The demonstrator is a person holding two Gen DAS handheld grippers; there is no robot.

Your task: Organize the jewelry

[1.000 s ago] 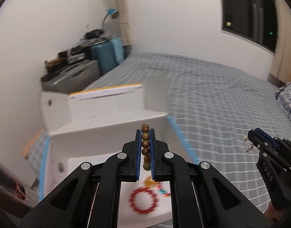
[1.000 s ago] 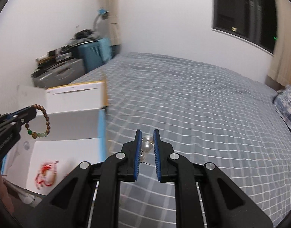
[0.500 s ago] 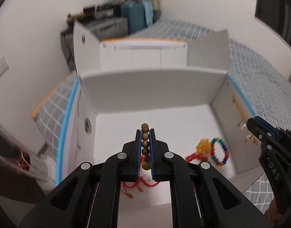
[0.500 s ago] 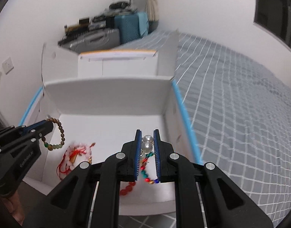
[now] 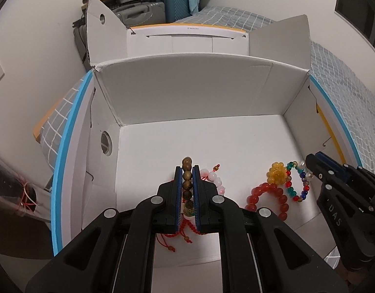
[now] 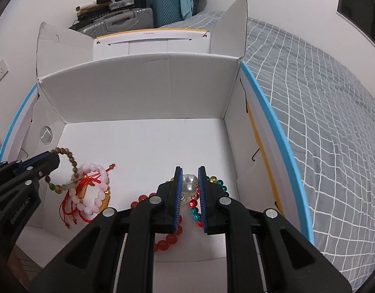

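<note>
An open white cardboard box (image 5: 197, 90) (image 6: 143, 90) sits on the bed. My left gripper (image 5: 187, 168) (image 6: 56, 156) is shut on a brown wooden bead bracelet (image 5: 187, 175) (image 6: 72, 164), held low over the box's left part. My right gripper (image 6: 189, 169) (image 5: 309, 161) is shut on pearl earrings (image 6: 189, 184) over the right part. On the box floor lie a pink bead bracelet with red cord (image 6: 94, 190) (image 5: 215, 177), a red bead bracelet (image 5: 268, 195) (image 6: 168, 239), a multicoloured bead bracelet (image 5: 297, 183) (image 6: 197, 210) and a yellow bead cluster (image 5: 278, 172).
The box's flaps stand up at the back and sides, with blue-edged side walls (image 6: 268, 112). A grey checked bedspread (image 6: 322, 97) stretches to the right. Suitcases (image 5: 163, 2) and clutter stand against the far wall.
Both grippers came down and forward from above the bed into the box, each keeping its grip. The jewelry on the box floor now lies right under them.
</note>
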